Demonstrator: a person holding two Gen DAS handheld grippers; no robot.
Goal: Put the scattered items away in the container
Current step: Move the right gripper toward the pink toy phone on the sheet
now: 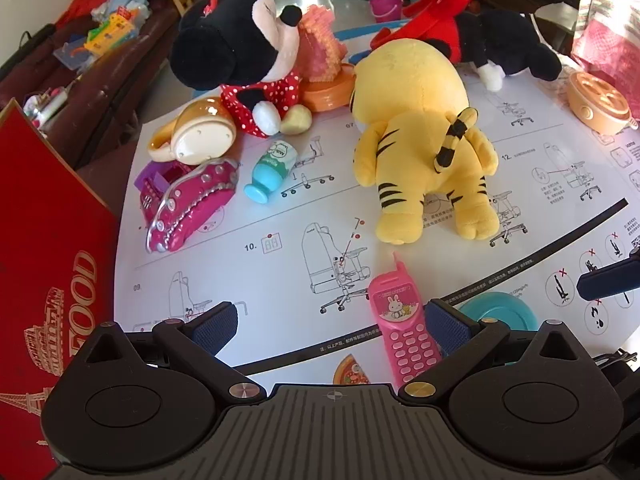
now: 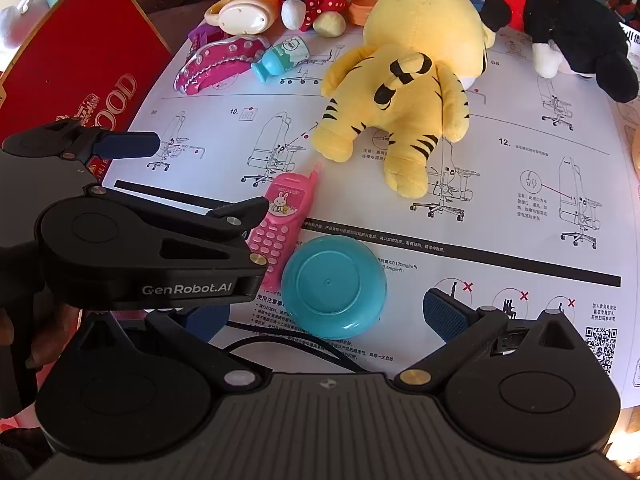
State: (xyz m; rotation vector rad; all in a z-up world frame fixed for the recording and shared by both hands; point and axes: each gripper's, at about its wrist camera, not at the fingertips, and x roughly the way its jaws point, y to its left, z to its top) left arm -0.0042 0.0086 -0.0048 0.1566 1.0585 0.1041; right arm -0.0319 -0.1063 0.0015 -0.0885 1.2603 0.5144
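Note:
A pink toy phone point(image 1: 404, 328) lies on the white instruction sheet between the fingers of my open left gripper point(image 1: 332, 324), close to its right pad and not pressed. An upturned teal bowl point(image 2: 334, 286) sits between the fingers of my open right gripper point(image 2: 328, 316), untouched. In the right wrist view the left gripper point(image 2: 208, 176) hangs over the phone point(image 2: 286, 220). The red box point(image 1: 52, 260) stands at the left edge. A yellow tiger plush point(image 1: 420, 140) lies face down beyond the phone.
Further back are a mouse plush in a spotted dress point(image 1: 240, 52), a black and red plush point(image 1: 500, 36), a pink toy point(image 1: 188, 200), a small toy bottle point(image 1: 272, 168), a cream and orange toy point(image 1: 192, 136) and an orange round case point(image 1: 596, 104). A black cable point(image 2: 288, 340) runs under the right gripper.

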